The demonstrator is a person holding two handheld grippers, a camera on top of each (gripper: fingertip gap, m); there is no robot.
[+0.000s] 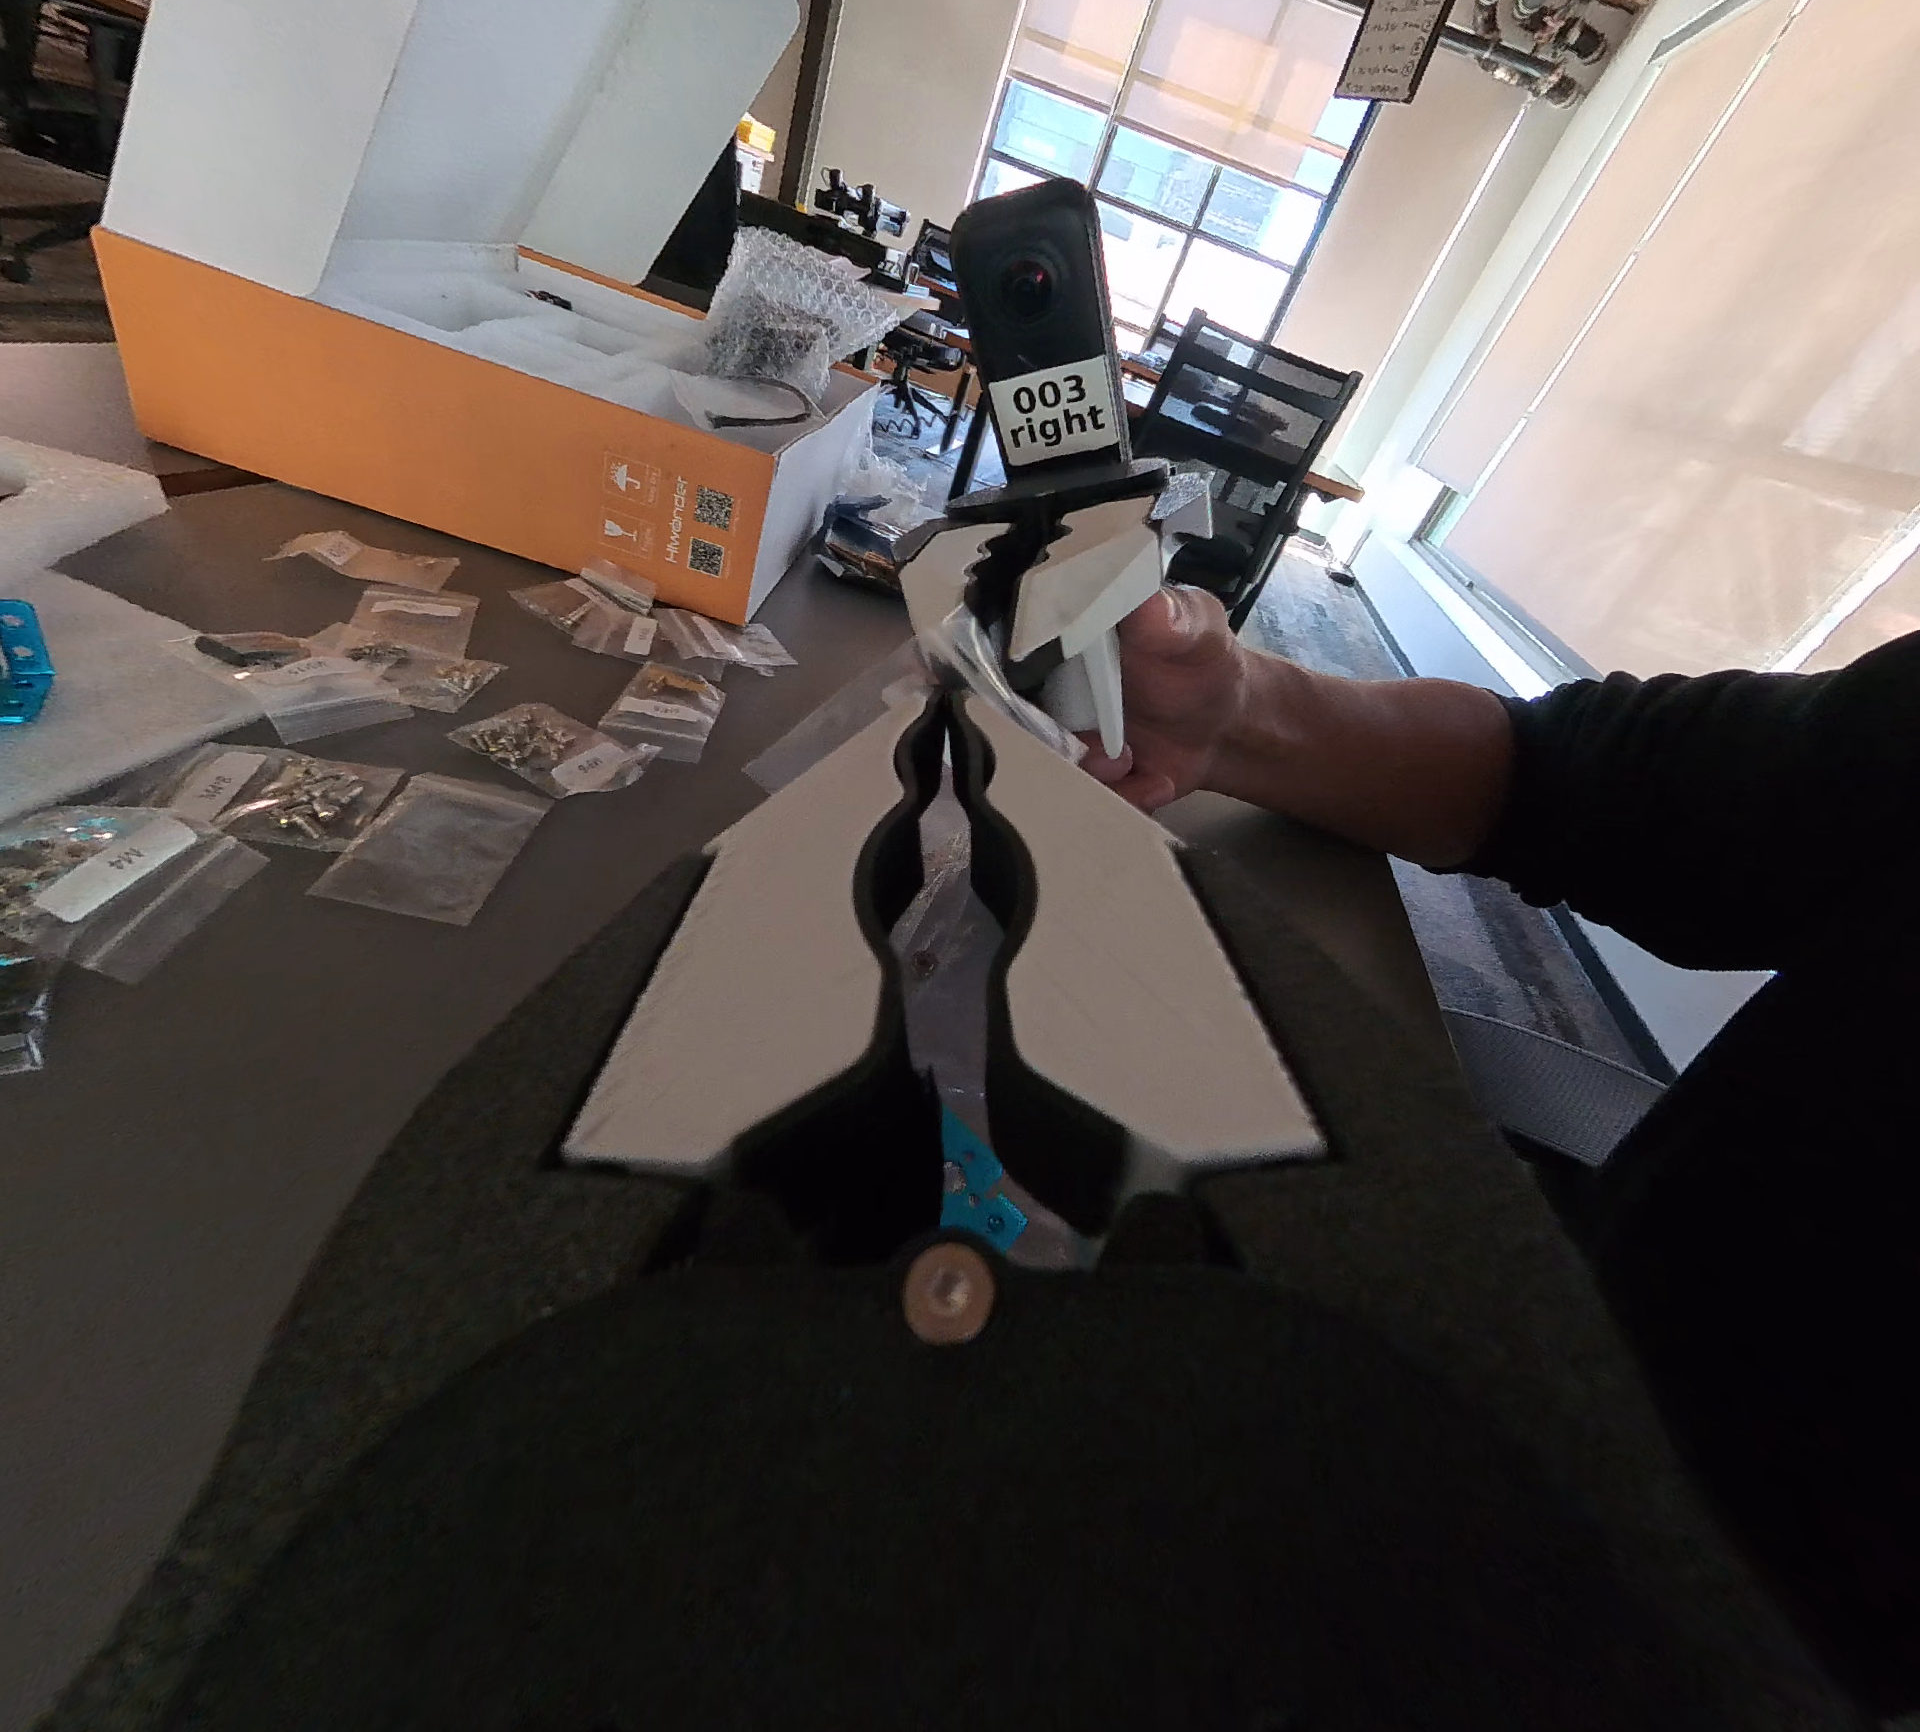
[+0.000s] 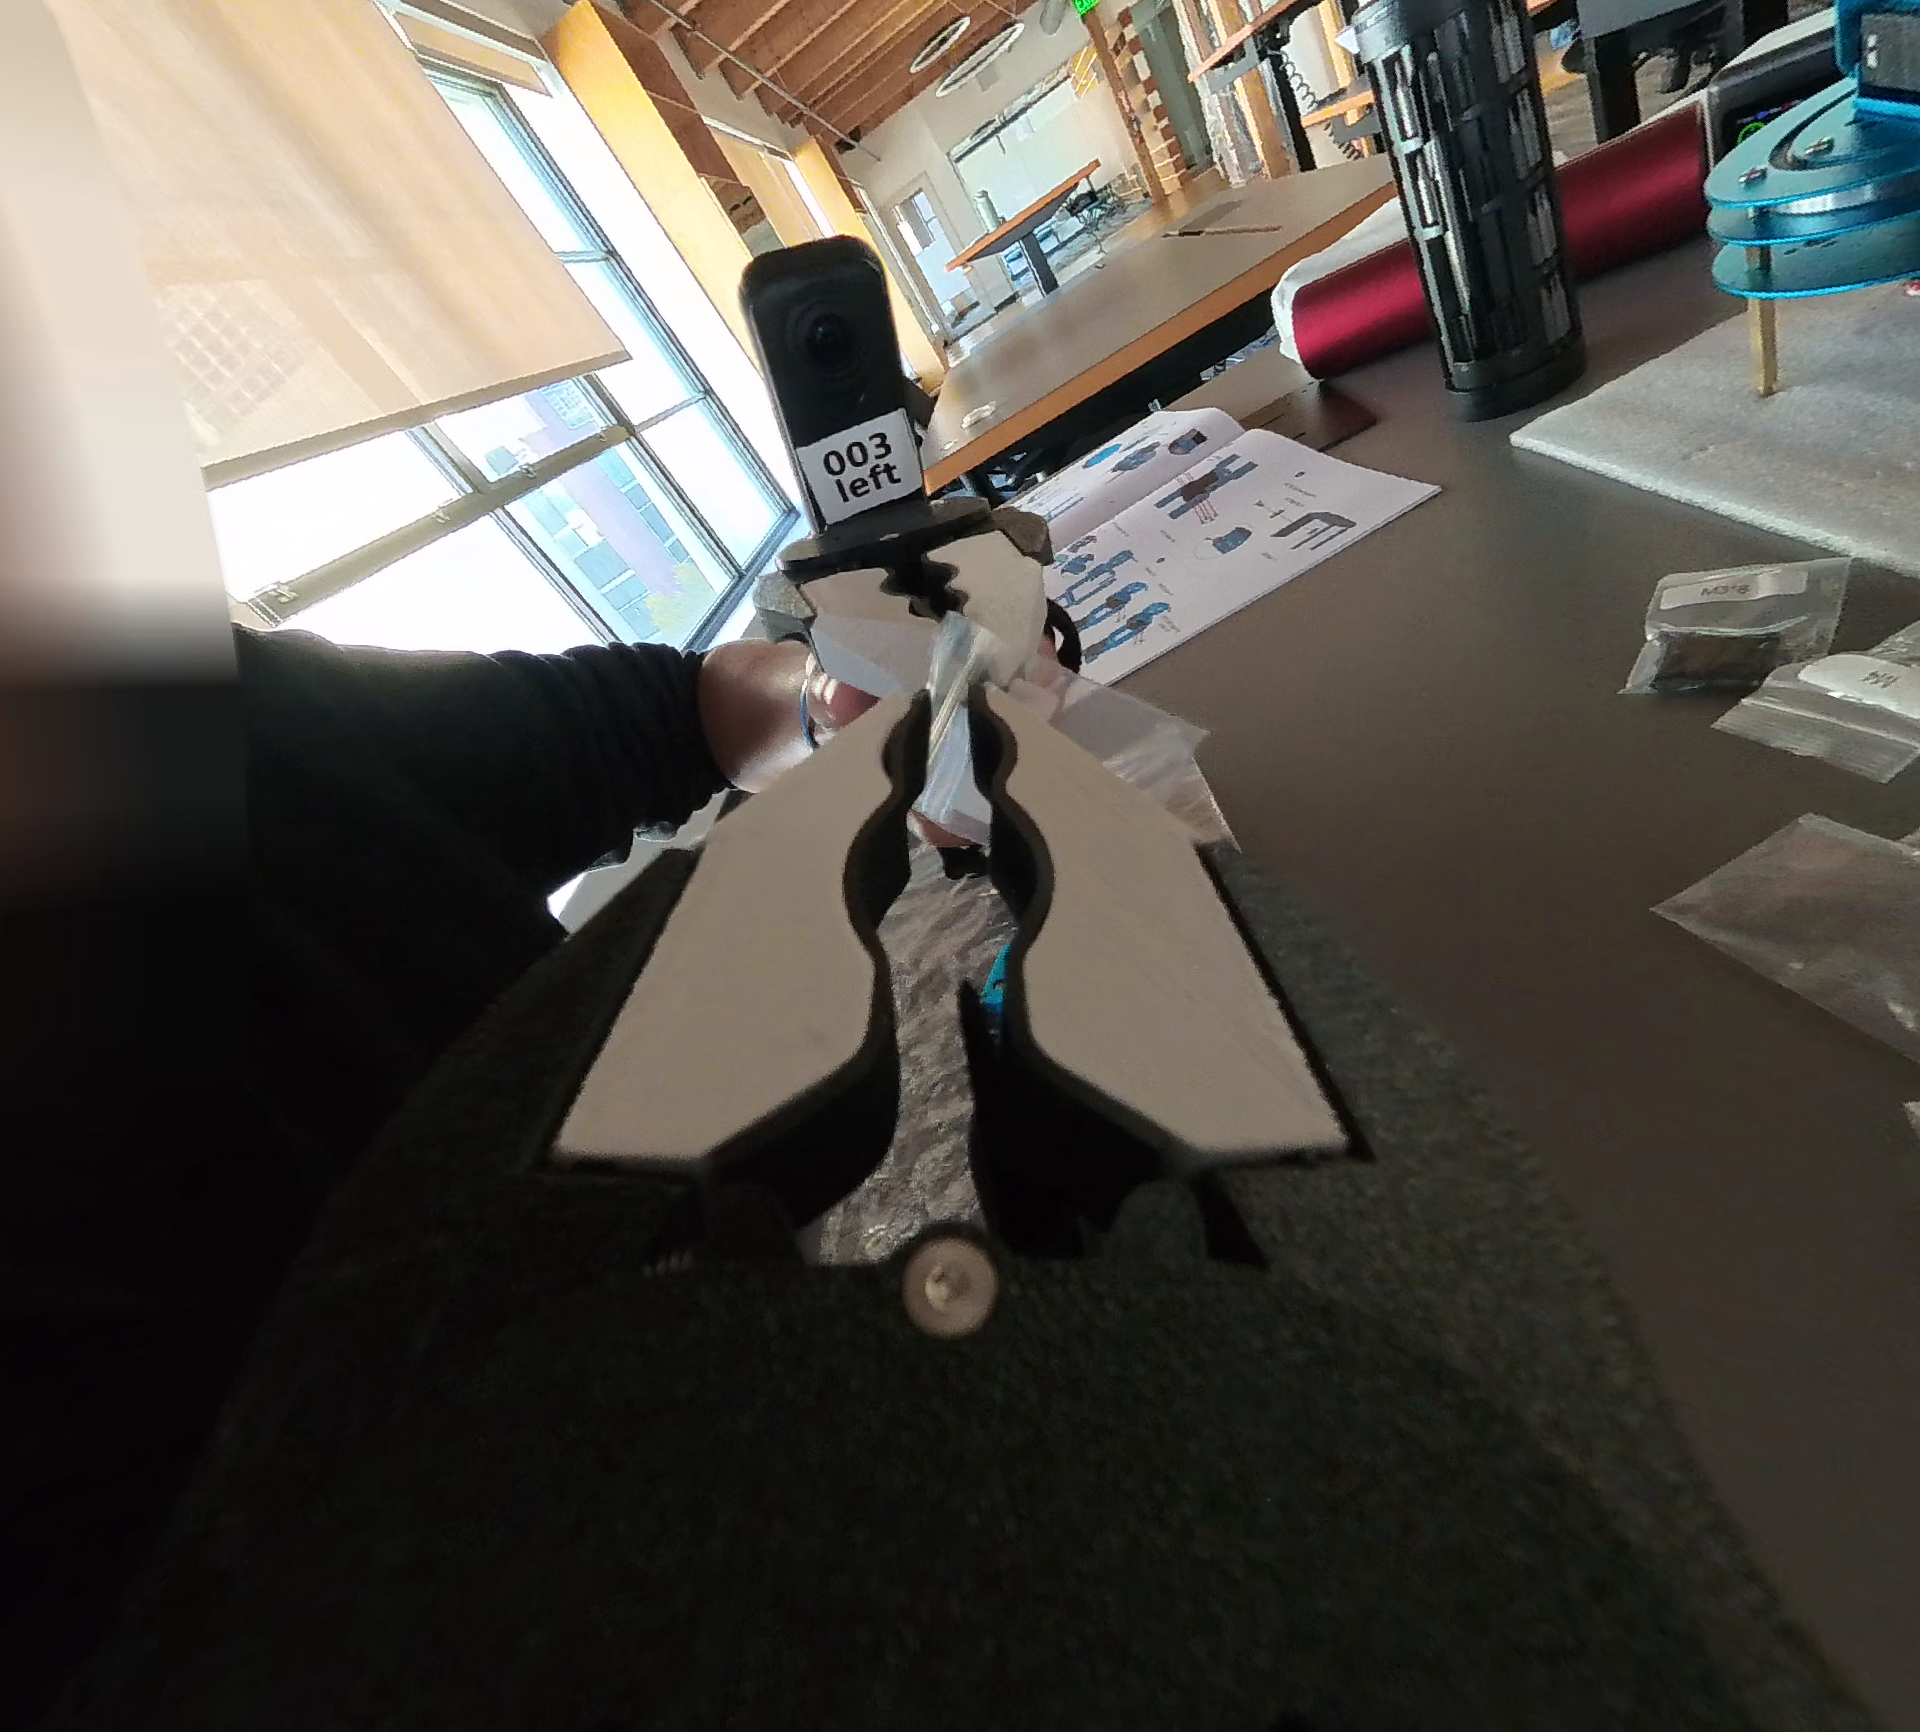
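My two grippers face each other above the dark table [image 1: 260,1111], tip to tip. My left gripper [image 1: 940,700] is shut on one edge of a clear plastic bag [image 1: 987,695]. My right gripper [image 2: 951,711] is shut on the bag's [image 2: 951,752] other edge. The bag hangs below the fingers, with a blue metal part [image 1: 971,1183] inside; the part also shows in the right wrist view [image 2: 1000,981]. The right gripper [image 1: 961,643] appears in the left wrist view, held by a hand [image 1: 1174,695]. The left gripper [image 2: 951,633] appears in the right wrist view.
An open orange and white box [image 1: 436,425] with bubble wrap [image 1: 790,300] stands at the back. Several small bags of screws [image 1: 520,737] lie scattered. An open manual [image 2: 1226,529], a black mesh cylinder [image 2: 1475,207], a red tube [image 2: 1621,217] and a blue round assembly [image 2: 1818,207] are on the table. The tips of both grippers are at nearly the same place.
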